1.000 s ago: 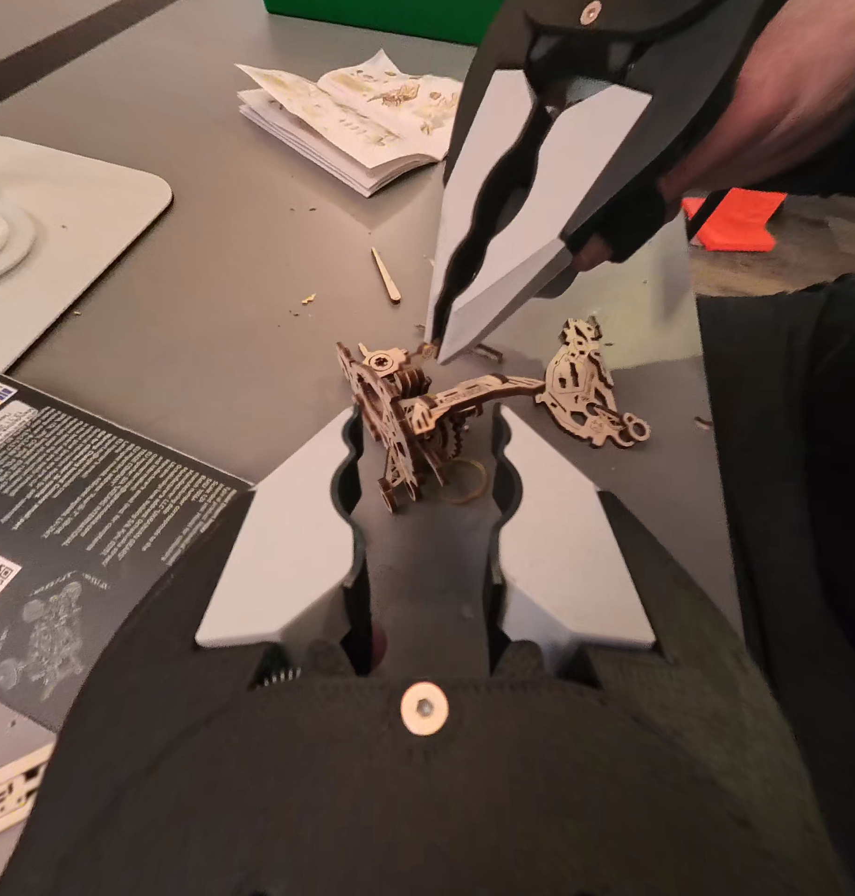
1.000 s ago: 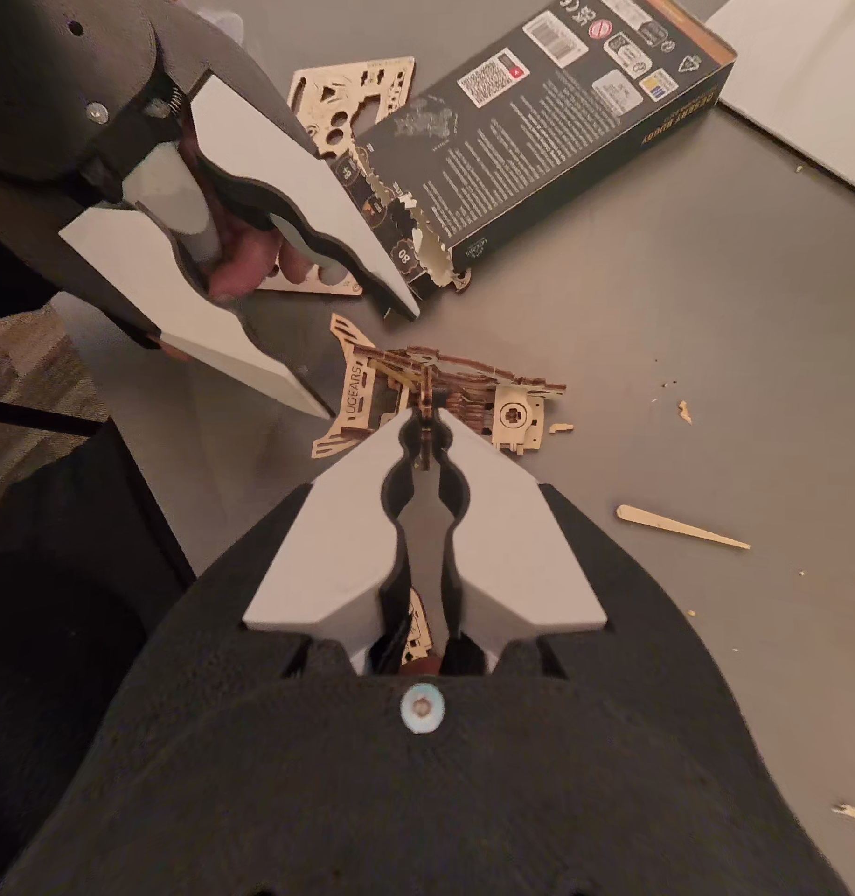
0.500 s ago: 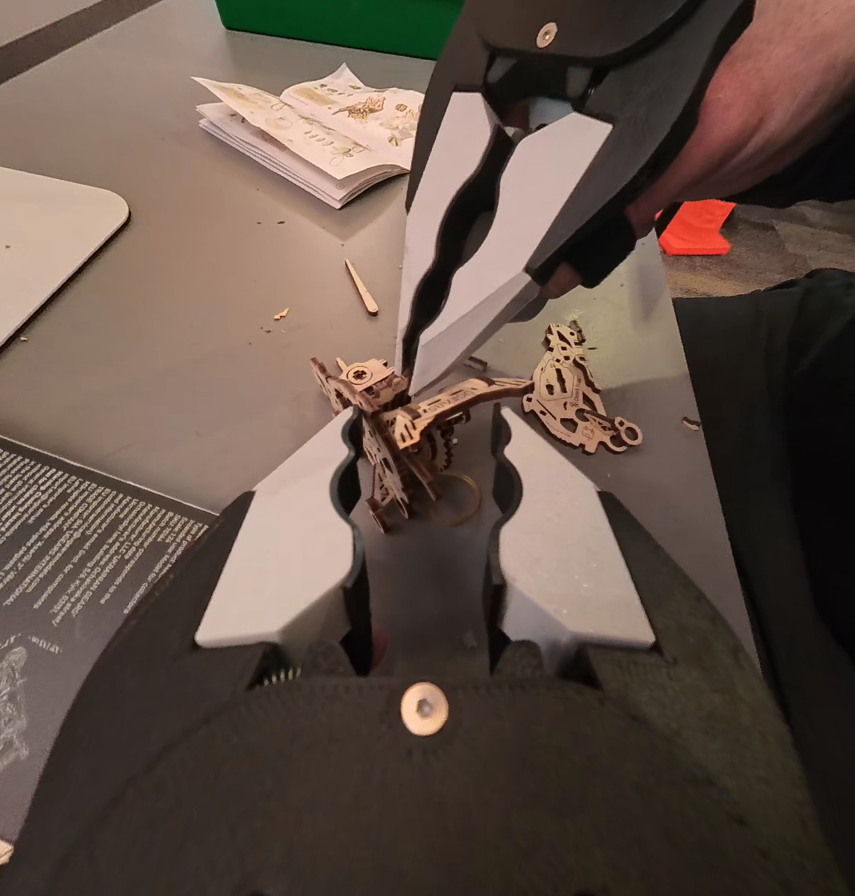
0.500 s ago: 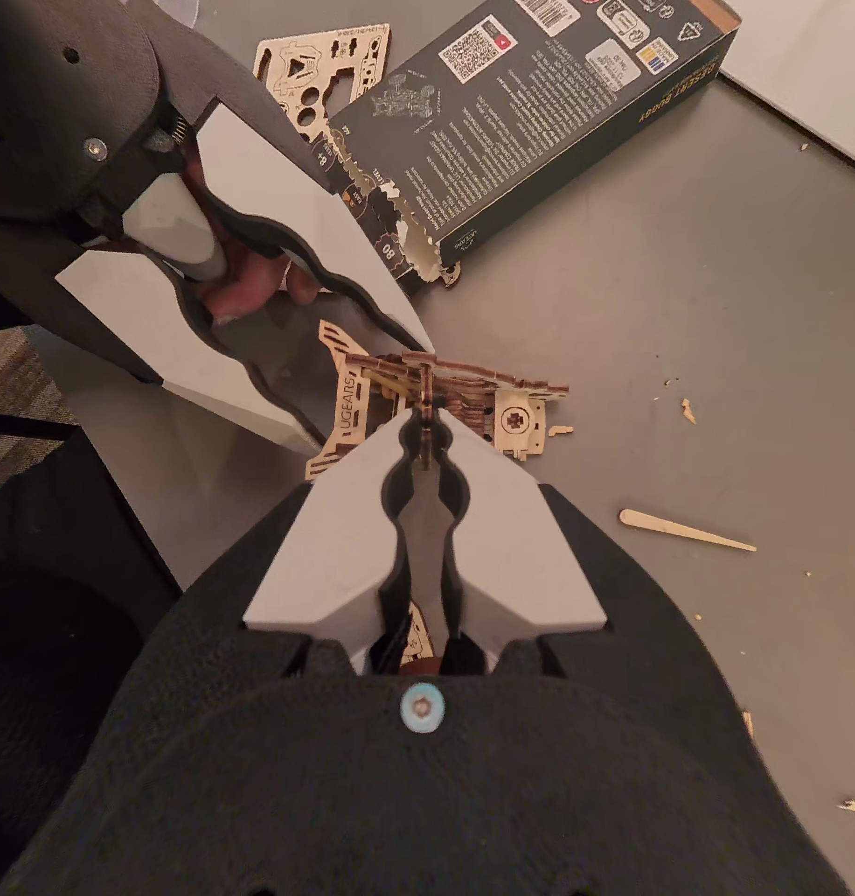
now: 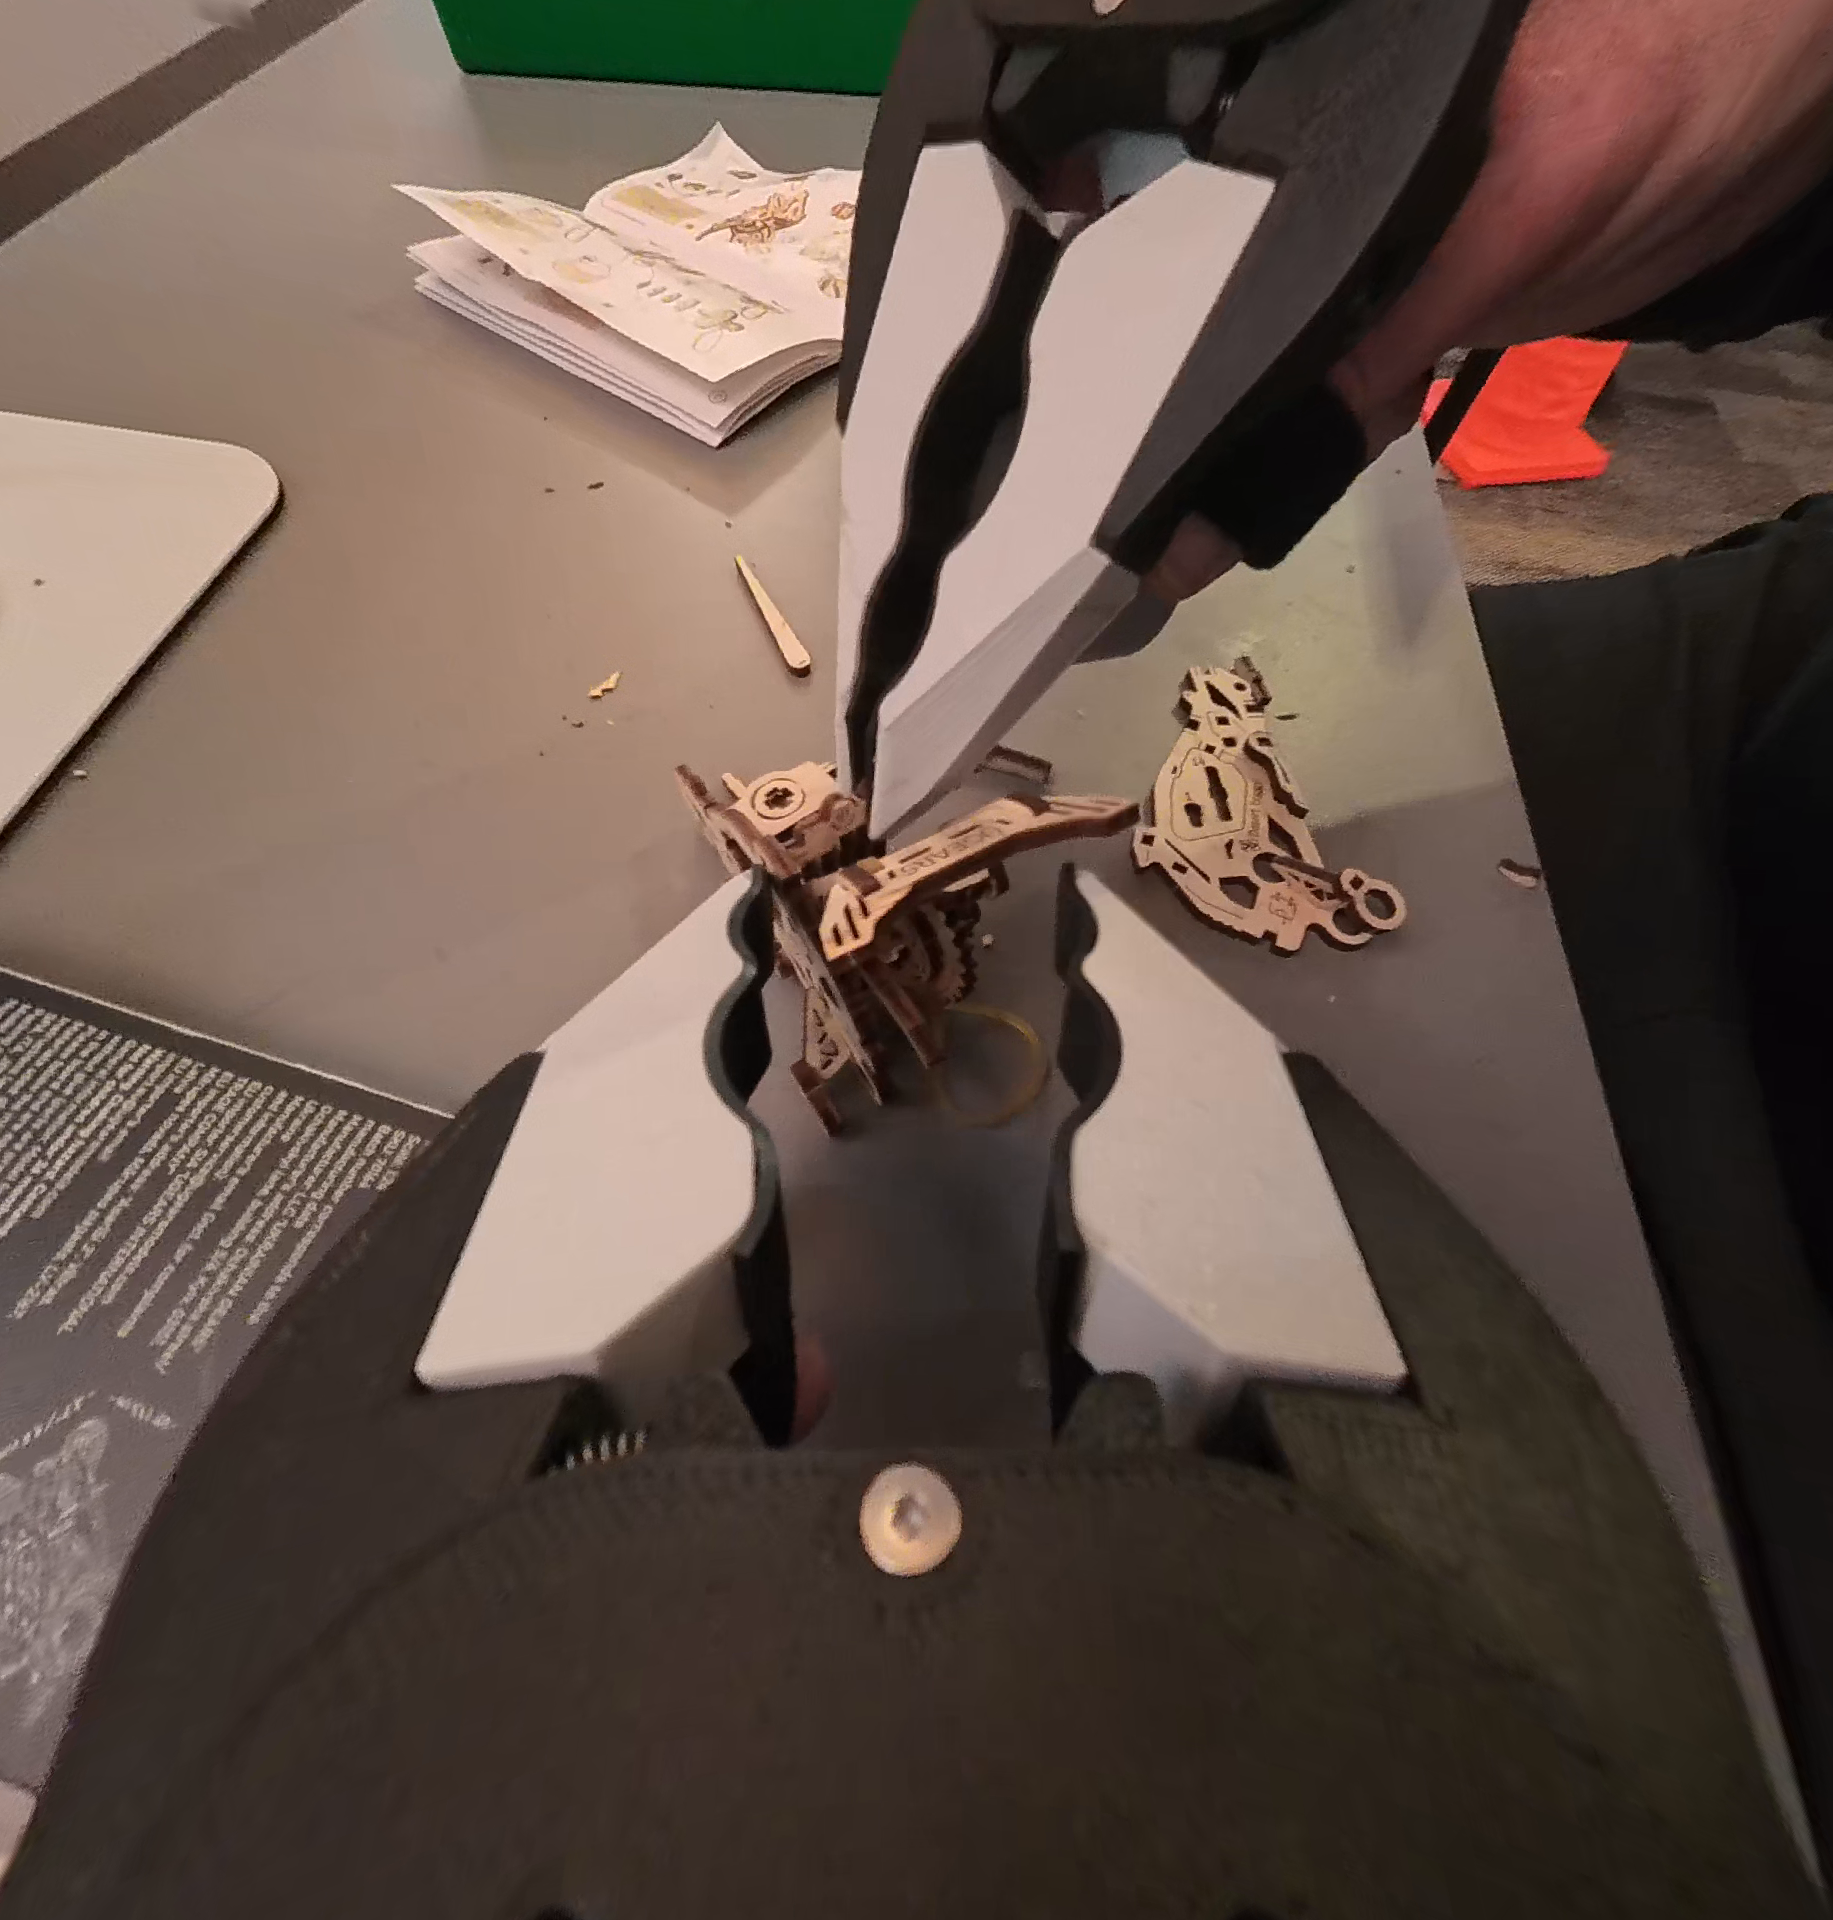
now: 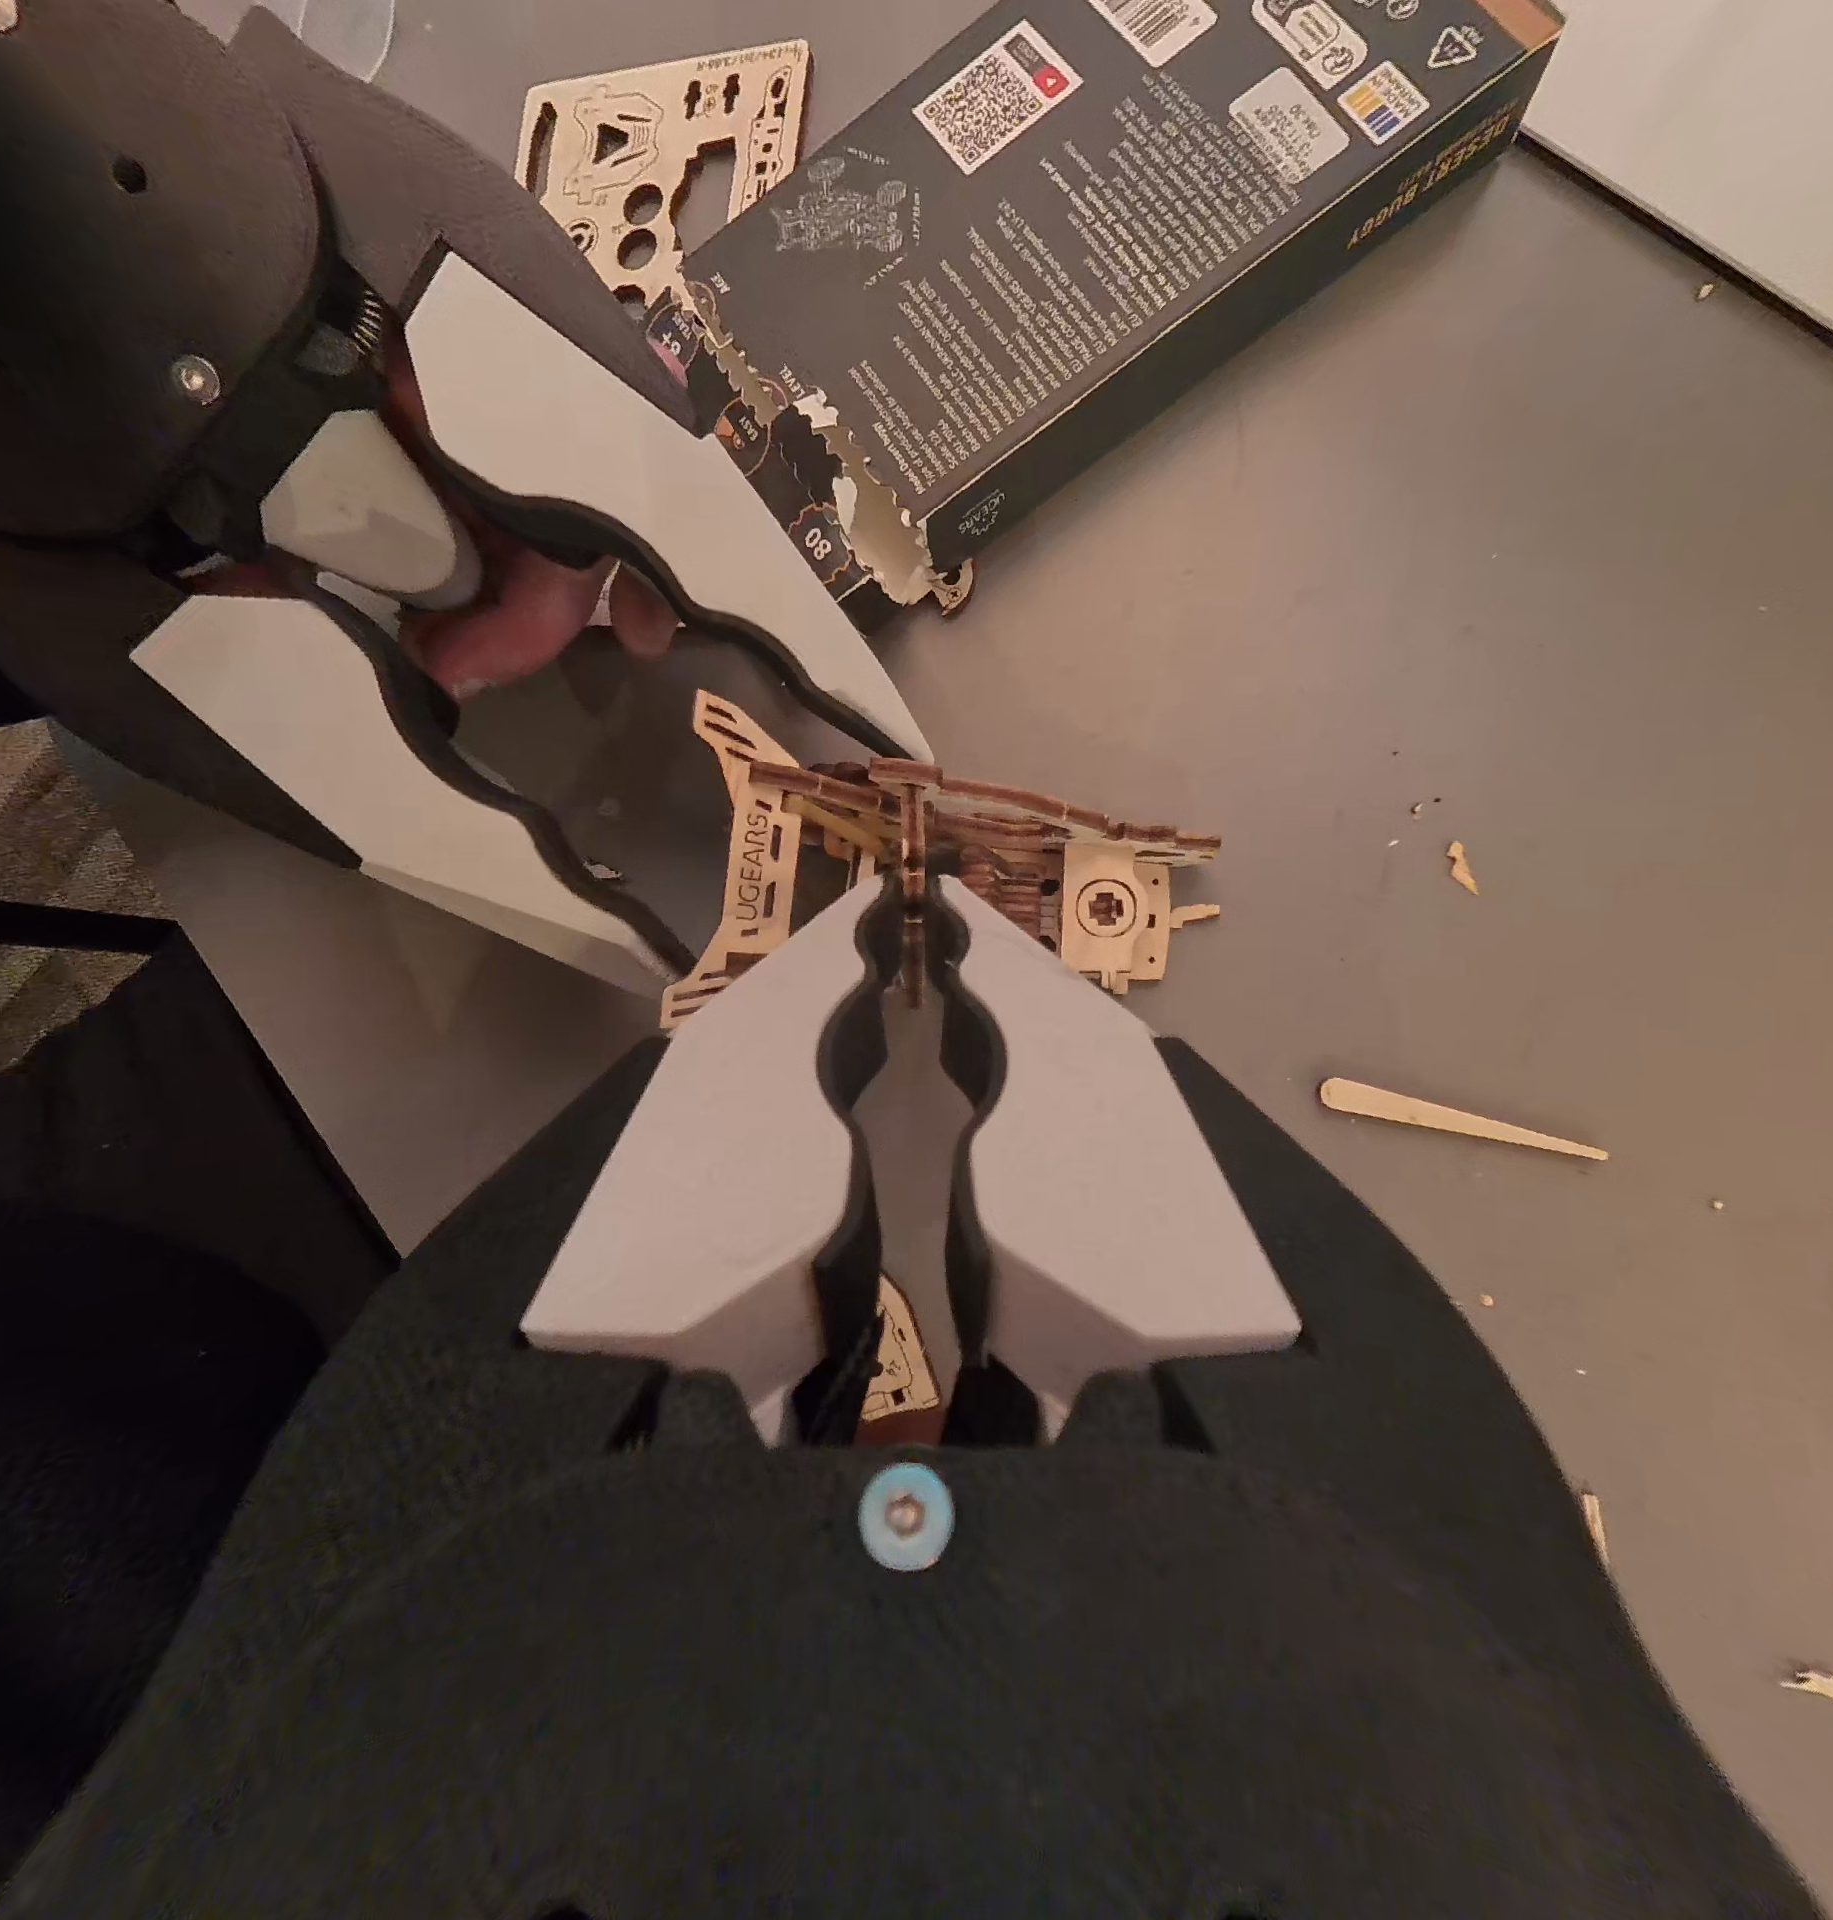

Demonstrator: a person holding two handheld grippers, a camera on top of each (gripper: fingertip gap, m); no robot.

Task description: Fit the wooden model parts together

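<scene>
Grey matte tabletop [image 5: 392, 644], littered with wood crumbs; carpet shows past its edge.

Nearest in the left wrist view: left gripper [image 5: 907, 904], grey fingers spread wide, holding nothing. Its tips flank the part-built pale laser-cut wooden model [image 5: 870, 914], which stands on the table between them; the left finger sits just beside the model's gear stack, contact unclear. A thin yellowish rubber ring [image 5: 990, 1065] lies just behind the model.

Right gripper [image 6: 912, 914] pinched closed on a thin upright wooden tab at the model's top.

Just beyond: a flat loose cut-out wooden piece [image 5: 1255, 831] on the table, near the model. Farther: tapered wooden stick [image 5: 772, 613], open instruction booklet [image 5: 663, 281], dark printed cardboard box [image 6: 1078, 270], punched-out plywood sheet [image 6: 663, 135].

Judgement: a seating step. Best done by closing the left gripper gently on the frame to brace it, then pressing the tab straight down, no twisting; thin ply snaps easily.
</scene>
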